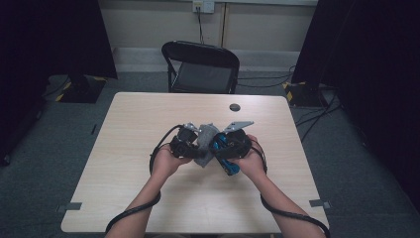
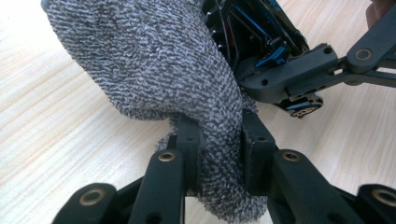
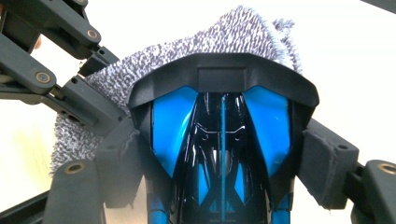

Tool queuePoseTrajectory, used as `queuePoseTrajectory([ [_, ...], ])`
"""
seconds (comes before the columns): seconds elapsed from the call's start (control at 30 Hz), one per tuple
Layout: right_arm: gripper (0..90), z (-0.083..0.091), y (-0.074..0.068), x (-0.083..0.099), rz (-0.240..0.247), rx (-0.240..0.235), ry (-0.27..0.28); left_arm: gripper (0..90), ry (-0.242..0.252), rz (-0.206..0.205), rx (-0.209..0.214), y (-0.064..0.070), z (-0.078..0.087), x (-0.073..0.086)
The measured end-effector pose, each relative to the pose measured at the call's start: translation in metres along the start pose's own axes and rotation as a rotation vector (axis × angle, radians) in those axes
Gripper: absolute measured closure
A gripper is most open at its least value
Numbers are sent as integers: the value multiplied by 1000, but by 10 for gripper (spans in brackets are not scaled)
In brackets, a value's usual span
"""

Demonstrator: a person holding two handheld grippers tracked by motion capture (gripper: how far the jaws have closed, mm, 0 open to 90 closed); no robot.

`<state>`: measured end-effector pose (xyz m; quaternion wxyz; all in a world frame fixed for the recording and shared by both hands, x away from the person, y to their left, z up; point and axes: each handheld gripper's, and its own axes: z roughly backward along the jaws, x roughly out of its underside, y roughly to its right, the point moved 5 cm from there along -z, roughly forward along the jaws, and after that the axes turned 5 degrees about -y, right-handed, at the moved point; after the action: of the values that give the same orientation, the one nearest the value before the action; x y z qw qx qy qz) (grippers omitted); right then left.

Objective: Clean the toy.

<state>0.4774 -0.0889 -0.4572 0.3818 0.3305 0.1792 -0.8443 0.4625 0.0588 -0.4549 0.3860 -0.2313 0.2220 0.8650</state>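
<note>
High view: at table centre, left gripper and right gripper meet around a grey cloth. Left gripper view: jaws pinch the cloth at 6 o'clock. Right gripper view: jaws clamp a blue-black toy car, cloth at 12 o'clock

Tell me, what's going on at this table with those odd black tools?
A person at a wooden table holds a two-jaw gripper in each hand. The left gripper is clamped on a grey fuzzy cloth. The right gripper grips a blue and black toy car. The cloth lies against the car's end, so it looks like the car is being wiped, both held close together above mid-table.
</note>
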Motion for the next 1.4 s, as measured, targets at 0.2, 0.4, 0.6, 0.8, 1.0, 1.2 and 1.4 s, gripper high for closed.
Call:
queuePoseTrajectory([
  [0.2,257,1,1,-1,-5,2,3,735,-3,1,9,1,-1,1],
  [0.4,256,2,3,-2,-3,5,4,735,-11,-5,15,3,-3,1],
  [0.6,256,3,3,-3,-6,4,6,734,-7,-4,14,4,-4,1],
  [0.8,256,3,3,-5,-8,2,12,734,-10,-3,18,4,-5,2],
  [1.0,257,3,3,-6,-13,1,13,734,-19,-14,24,7,-8,3],
  [1.2,257,6,4,-10,-21,0,25,733,-25,-28,40,12,-14,5],
  [1.4,256,6,4,-14,-14,6,21,732,-35,-43,50,21,-24,7],
])
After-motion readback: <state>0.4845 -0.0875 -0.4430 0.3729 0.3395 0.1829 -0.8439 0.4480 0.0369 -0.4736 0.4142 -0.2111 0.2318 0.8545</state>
